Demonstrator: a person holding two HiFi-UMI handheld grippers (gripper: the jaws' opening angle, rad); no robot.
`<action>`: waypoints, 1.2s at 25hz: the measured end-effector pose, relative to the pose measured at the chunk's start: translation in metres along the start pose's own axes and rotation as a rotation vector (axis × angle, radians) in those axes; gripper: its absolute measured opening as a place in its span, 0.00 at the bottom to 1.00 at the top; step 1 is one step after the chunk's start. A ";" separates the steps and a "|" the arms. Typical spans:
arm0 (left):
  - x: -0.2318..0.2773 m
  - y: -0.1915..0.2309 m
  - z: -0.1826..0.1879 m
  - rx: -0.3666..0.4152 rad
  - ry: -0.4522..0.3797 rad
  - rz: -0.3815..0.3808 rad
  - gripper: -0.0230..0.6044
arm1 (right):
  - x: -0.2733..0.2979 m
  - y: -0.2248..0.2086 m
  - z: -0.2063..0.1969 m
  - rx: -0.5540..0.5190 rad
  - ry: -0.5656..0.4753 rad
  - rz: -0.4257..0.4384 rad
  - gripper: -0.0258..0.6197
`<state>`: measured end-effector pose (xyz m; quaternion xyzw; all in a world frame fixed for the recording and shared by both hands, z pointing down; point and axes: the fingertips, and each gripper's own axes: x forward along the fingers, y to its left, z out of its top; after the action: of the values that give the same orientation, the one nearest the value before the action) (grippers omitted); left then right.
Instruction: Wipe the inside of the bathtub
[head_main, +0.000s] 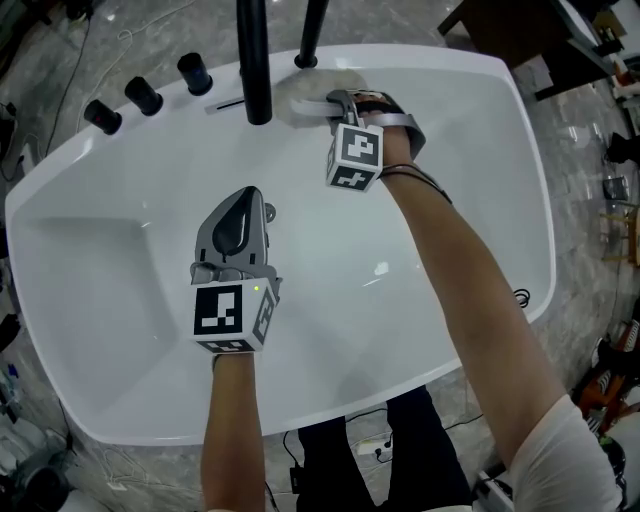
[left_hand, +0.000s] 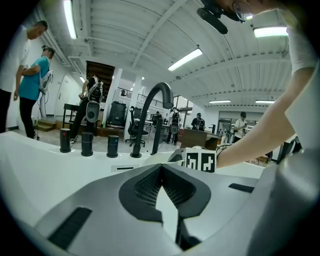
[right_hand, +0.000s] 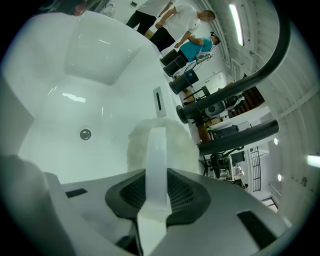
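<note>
The white bathtub (head_main: 90, 270) fills the head view. My right gripper (head_main: 337, 101) reaches to the far wall just under the faucet, shut on the pale handle strip (right_hand: 157, 155) of a fluffy white wiping pad (head_main: 300, 102). In the right gripper view the pad (right_hand: 140, 142) presses against the tub wall (right_hand: 75, 85) beside the overflow slot (right_hand: 158, 100). My left gripper (head_main: 248, 194) hovers over the middle of the tub, jaws together with nothing between them. In the left gripper view the left gripper (left_hand: 161, 172) points at the far rim and the right gripper's marker cube (left_hand: 200, 161).
A black curved faucet (head_main: 255, 60) and a second black pole (head_main: 310, 35) rise from the far rim, with three black knobs (head_main: 143, 95) to their left. The drain (right_hand: 85, 134) lies on the tub floor. Cables and gear lie on the floor (head_main: 600, 370) around the tub. People (left_hand: 32, 85) stand beyond.
</note>
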<state>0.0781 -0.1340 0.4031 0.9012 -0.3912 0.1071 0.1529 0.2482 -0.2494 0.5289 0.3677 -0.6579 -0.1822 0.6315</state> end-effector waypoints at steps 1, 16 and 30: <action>0.003 -0.003 -0.001 0.005 0.002 -0.001 0.05 | 0.000 -0.001 -0.001 -0.006 -0.007 -0.003 0.19; 0.065 -0.084 -0.006 -0.005 -0.010 0.049 0.05 | 0.006 -0.007 -0.094 -0.087 -0.059 -0.004 0.18; 0.129 -0.168 -0.039 -0.011 0.018 0.019 0.05 | 0.012 -0.006 -0.243 -0.135 0.019 0.007 0.19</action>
<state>0.2858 -0.0980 0.4479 0.8956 -0.3989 0.1147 0.1603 0.4850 -0.2073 0.5655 0.3237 -0.6395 -0.2204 0.6616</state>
